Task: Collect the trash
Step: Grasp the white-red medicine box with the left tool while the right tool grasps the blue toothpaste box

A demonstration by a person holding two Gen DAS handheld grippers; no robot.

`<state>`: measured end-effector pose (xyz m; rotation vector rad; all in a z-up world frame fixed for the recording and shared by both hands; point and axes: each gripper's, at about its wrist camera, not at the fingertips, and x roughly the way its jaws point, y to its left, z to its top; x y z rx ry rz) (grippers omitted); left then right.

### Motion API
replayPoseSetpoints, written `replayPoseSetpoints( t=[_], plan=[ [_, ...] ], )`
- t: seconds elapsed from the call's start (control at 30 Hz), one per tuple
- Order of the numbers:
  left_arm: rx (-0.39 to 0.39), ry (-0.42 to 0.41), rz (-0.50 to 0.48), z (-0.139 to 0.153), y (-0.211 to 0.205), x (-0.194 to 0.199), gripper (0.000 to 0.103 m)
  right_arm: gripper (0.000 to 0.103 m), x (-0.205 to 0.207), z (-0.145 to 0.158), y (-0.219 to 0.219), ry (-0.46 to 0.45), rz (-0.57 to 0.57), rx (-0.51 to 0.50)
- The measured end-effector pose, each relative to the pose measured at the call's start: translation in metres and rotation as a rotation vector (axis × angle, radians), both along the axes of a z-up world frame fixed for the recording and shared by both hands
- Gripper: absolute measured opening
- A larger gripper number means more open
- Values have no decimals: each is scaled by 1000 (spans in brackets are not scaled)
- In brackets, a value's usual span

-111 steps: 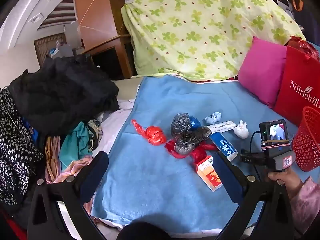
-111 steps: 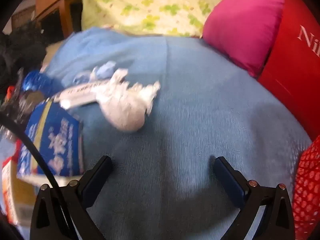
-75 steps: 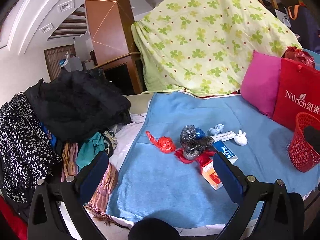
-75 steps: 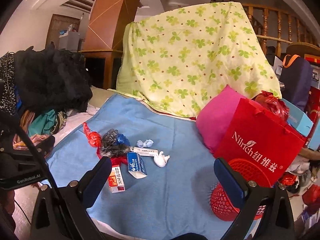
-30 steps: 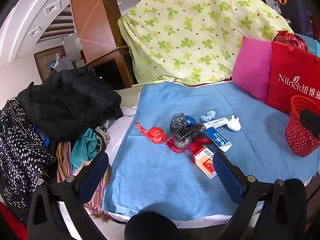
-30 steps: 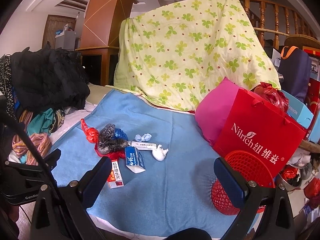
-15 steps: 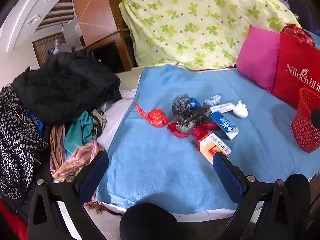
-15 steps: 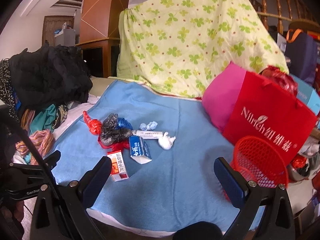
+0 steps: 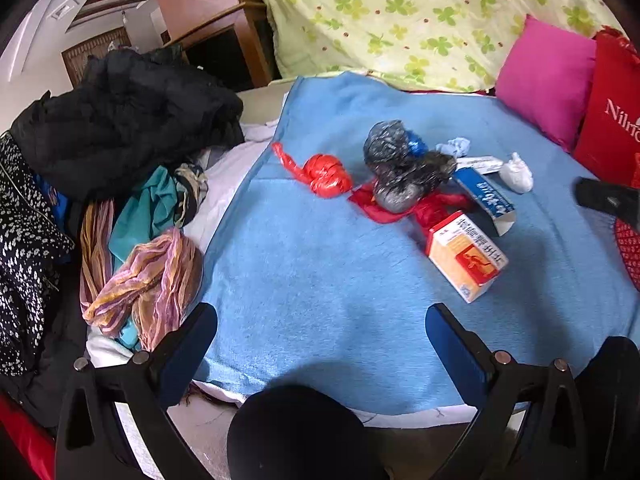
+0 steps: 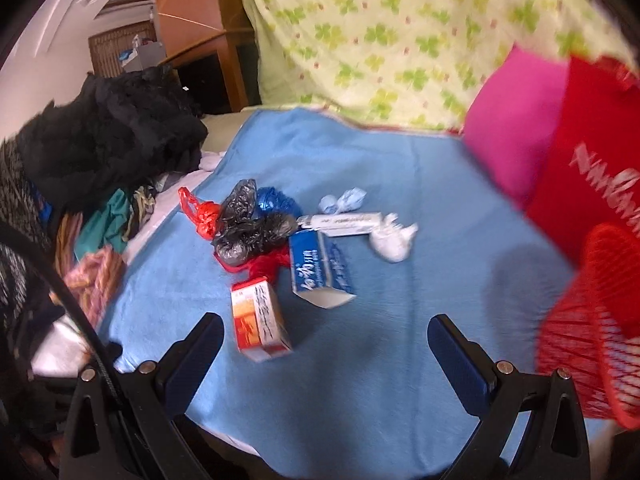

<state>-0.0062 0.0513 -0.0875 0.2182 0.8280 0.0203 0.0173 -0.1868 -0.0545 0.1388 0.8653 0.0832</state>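
A blue blanket (image 9: pixel 320 280) is spread over the bed, with a clover-print yellow sheet (image 9: pixel 420 12) draped behind it and a heap of dark clothes (image 9: pixel 120 120) and scarves piled off its left edge. The trash sits bunched near the blanket's middle: a knotted red plastic bag (image 9: pixel 324 172), a crumpled black bag (image 9: pixel 400 168) lying on another red scrap with a bit of blue plastic just behind it, a blue-and-white carton (image 9: pixel 486 196), an orange-and-white medicine box (image 9: pixel 466 258) closest to the near edge, and a white wad of tissue (image 9: pixel 518 174) beside a slim white box (its print is too small to read). A red mesh basket (image 10: pixel 596 320) stands at the right edge of the blanket, next to a red shopping bag (image 10: pixel 592 152) and a pink cushion (image 9: pixel 548 76). The left gripper (image 9: pixel 320 344) hangs over the near edge, fingers spread wide and empty; the right gripper (image 10: pixel 324 348) is likewise wide apart with nothing between its fingers, the medicine box just ahead of its left finger.
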Motion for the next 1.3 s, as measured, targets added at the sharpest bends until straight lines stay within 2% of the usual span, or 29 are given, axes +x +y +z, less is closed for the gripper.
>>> replayPoseSetpoints(
  t=[0.13,0.27,0.33,0.43,0.5,0.53,0.57,0.7,0.93,1.07,1.13,1.23,1.3],
  plan=[
    [-2,17,16,-5,5,8,103,102,57,-35,-2,91,44,109],
    [-5,30,27,-10,10,15,103,85,99,-65,14,187,92,118],
    [-5,36,33,-11,12,18,103,85,117,-77,24,222,104,92],
    [-7,45,38,-13,14,23,103,84,135,-92,36,261,96,1],
    [-8,50,36,-14,14,26,103,63,144,-103,37,305,96,-31],
    [-11,53,34,-14,13,28,103,59,147,-108,36,327,89,-41],
    [-18,57,31,-14,13,29,103,59,148,-110,34,327,87,-30],
    [-64,84,-4,-17,2,39,103,46,138,-98,15,249,58,13],
    [-198,162,-89,-35,-42,71,103,45,100,-74,-38,187,5,160],
    [-273,175,-111,-40,-72,86,103,45,70,-53,-54,126,-23,163],
    [-286,185,-111,-44,-86,94,103,45,52,-44,-63,96,-30,172],
    [-276,242,-81,-59,-96,106,103,45,31,-32,-75,58,-48,179],
    [-279,270,-67,-71,-100,112,95,45,18,-25,-83,36,-59,194]
  ],
)
